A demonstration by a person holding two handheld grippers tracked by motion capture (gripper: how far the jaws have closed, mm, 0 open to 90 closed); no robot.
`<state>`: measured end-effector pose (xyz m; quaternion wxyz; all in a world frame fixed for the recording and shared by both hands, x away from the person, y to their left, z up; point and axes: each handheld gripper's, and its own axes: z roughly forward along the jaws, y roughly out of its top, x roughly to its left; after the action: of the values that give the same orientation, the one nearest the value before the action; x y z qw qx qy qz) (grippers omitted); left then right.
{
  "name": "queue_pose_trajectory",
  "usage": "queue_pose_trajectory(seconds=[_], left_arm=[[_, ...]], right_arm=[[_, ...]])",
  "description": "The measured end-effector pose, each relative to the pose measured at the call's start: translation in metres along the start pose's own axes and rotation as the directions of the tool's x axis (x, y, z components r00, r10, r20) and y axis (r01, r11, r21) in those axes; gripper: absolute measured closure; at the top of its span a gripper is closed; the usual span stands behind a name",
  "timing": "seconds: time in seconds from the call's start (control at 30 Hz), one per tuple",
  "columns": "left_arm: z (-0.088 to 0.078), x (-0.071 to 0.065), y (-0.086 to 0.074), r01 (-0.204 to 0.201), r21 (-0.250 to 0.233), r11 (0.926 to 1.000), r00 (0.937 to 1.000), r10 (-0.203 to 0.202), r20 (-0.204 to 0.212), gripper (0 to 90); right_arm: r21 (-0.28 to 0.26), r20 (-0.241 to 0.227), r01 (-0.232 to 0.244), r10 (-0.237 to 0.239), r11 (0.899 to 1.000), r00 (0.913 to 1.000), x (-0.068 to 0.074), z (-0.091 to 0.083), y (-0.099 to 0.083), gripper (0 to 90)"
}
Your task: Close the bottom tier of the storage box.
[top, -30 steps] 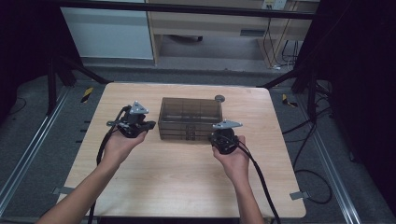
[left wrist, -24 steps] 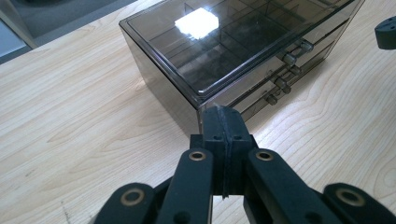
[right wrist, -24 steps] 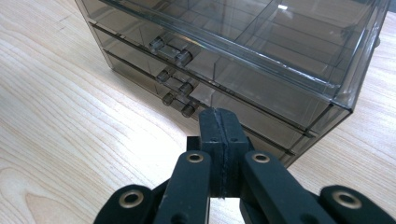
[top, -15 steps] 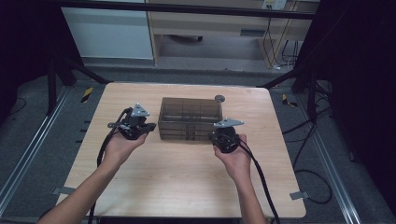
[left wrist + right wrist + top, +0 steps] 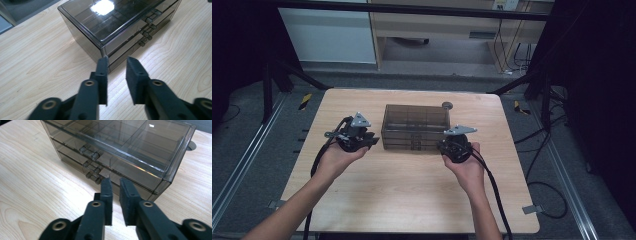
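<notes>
Item: drawer box point(image 5: 415, 127), smoked clear plastic, three drawers, standing at the centre of the tabletop point(image 5: 412, 200) in the high view.

High view: we log the left gripper point(image 5: 369, 141) just left of the box's front left corner and the right gripper point(image 5: 451, 145) just right of its front right corner, each held in a hand coming up from the bottom edge. A small dark round thing point(image 5: 446, 105) lies on the tabletop behind the box's right rear corner. How far the jaws stand apart we cannot read at this distance.

Left gripper view: we see the box point(image 5: 120, 27) across the upper half of the frame, a glare spot on its lid, drawer handles point(image 5: 147, 30) stacked at upper right. The left gripper point(image 5: 117, 62) has just been opening; its jaws stand a modest gap apart, nothing between them, tips just short of the box's near bottom corner.

Right gripper view: the box point(image 5: 125, 150) fills the upper frame, its inner dividers visible through the lid, handles point(image 5: 91, 165) left of centre. The right gripper point(image 5: 115, 182) has also just been opening; its jaws show a narrow gap, nothing held, tips close before the lowest drawer front. The round thing point(image 5: 192, 145) peeks out at the right edge.
</notes>
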<state>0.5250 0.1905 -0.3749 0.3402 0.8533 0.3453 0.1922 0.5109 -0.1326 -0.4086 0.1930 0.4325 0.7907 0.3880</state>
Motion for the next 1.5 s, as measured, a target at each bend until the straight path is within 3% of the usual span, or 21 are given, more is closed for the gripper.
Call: queue_pose_trajectory(seconds=[0.07, 0.2, 0.43, 0.67, 0.93, 1.07, 1.5], left_arm=[[0.000, 0.000, 0.000, 0.005, 0.009, 0.9999, 1.0000, -0.005, 0.003, 61.7], [-0.002, -0.003, -0.002, -0.025, 0.017, 0.9995, 0.9991, 0.026, -0.033, 46.7], [-0.009, -0.001, -0.004, -0.031, 0.021, 0.9993, 0.9992, 0.031, -0.025, 31.6], [-0.016, 0.001, -0.008, -0.060, 0.025, 0.9979, 0.9969, 0.061, -0.049, 16.1], [-0.017, 0.003, -0.012, -0.050, 0.012, 0.9987, 0.9977, 0.050, -0.045, 11.3], [-0.017, 0.005, -0.012, -0.050, 0.004, 0.9987, 0.9977, 0.050, -0.045, 9.3], [-0.014, 0.013, -0.029, -0.047, -0.044, 0.9979, 0.9984, 0.045, -0.033, 6.3]], right_arm=[[0.010, 0.000, 0.010, -0.010, 1.000, 1.0000, 0.000, 0.000, 0.000, 75.9], [0.020, 0.005, 0.022, -0.022, 1.000, 0.9997, 0.000, -0.002, 0.001, 68.8], [0.041, 0.003, 0.036, -0.036, 0.998, 0.9993, -0.003, -0.007, 0.004, 51.8], [0.052, 0.000, 0.031, -0.031, 0.998, 0.9995, -0.006, -0.014, 0.007, 39.5], [0.028, 0.012, -0.002, 0.002, 1.000, 0.9999, -0.015, -0.026, 0.010, 18.8], [0.013, 0.004, -0.010, 0.010, 1.000, 0.9999, -0.019, -0.030, 0.010, 14.3], [-0.046, 0.077, 0.004, -0.001, 0.999, 0.9970, -0.033, -0.051, -0.006, 8.4]])
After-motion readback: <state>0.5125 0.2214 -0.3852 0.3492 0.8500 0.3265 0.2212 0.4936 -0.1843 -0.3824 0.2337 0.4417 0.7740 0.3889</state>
